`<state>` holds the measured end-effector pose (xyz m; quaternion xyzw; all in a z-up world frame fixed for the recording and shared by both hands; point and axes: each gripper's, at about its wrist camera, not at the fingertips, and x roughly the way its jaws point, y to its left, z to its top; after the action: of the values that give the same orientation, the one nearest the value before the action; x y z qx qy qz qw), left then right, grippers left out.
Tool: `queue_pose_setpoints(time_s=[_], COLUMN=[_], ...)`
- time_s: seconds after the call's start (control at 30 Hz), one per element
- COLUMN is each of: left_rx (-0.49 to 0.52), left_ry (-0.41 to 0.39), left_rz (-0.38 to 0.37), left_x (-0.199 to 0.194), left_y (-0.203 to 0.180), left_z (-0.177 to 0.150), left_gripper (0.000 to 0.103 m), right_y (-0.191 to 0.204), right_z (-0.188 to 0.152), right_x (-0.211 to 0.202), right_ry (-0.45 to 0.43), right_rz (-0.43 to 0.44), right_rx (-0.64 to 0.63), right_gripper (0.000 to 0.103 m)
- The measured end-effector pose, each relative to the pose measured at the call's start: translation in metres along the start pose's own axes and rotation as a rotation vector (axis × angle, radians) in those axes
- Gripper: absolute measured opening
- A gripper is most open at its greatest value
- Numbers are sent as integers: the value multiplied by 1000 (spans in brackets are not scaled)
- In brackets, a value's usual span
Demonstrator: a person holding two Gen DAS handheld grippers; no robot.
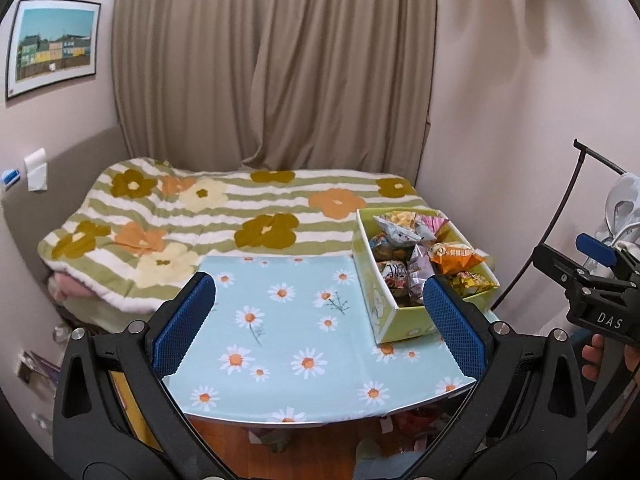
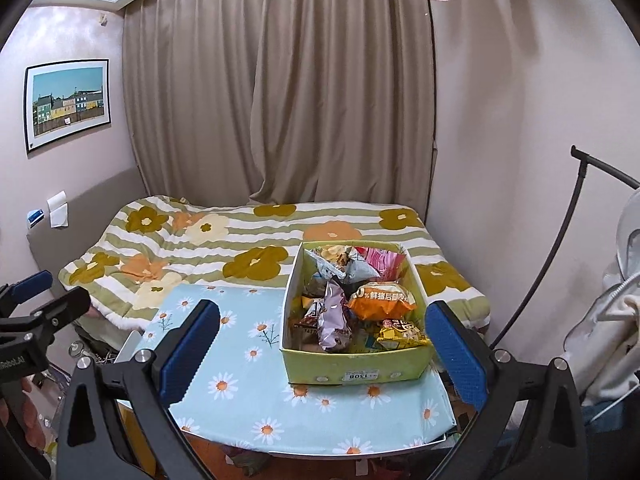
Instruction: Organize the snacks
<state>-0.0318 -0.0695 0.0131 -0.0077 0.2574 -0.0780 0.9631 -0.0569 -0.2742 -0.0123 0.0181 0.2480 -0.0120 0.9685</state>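
Observation:
A yellow-green cardboard box (image 2: 356, 370) stands on the right part of a small table with a light blue daisy cloth (image 2: 240, 396). It holds several snack packets, among them an orange one (image 2: 380, 300), a purple one (image 2: 334, 320) and a yellow one (image 2: 400, 334). The box also shows in the left wrist view (image 1: 394, 316), at the table's right. My left gripper (image 1: 318, 326) is open and empty, held above the table's near edge. My right gripper (image 2: 324, 354) is open and empty, with the box between its blue pads, a little beyond them.
A bed with a green-striped flower blanket (image 1: 224, 216) lies right behind the table. Beige curtains (image 1: 272, 60) hang at the back. A black rack with white clothes (image 2: 612, 320) stands at the right. Clutter lies on the floor under the table (image 1: 280, 440).

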Motion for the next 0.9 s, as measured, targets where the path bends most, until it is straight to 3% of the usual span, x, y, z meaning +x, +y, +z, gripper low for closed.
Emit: queue_pose_setpoints(time_s=[0.9], left_rx=[21], left_ry=[-24], left_rz=[17], left_x=[10], left_y=[4], left_z=[2], left_gripper=[103], right_y=[8], right_z=[-1], right_x=[7], right_ry=[6], right_rz=[-26], right_rx=[10], right_gripper=[102])
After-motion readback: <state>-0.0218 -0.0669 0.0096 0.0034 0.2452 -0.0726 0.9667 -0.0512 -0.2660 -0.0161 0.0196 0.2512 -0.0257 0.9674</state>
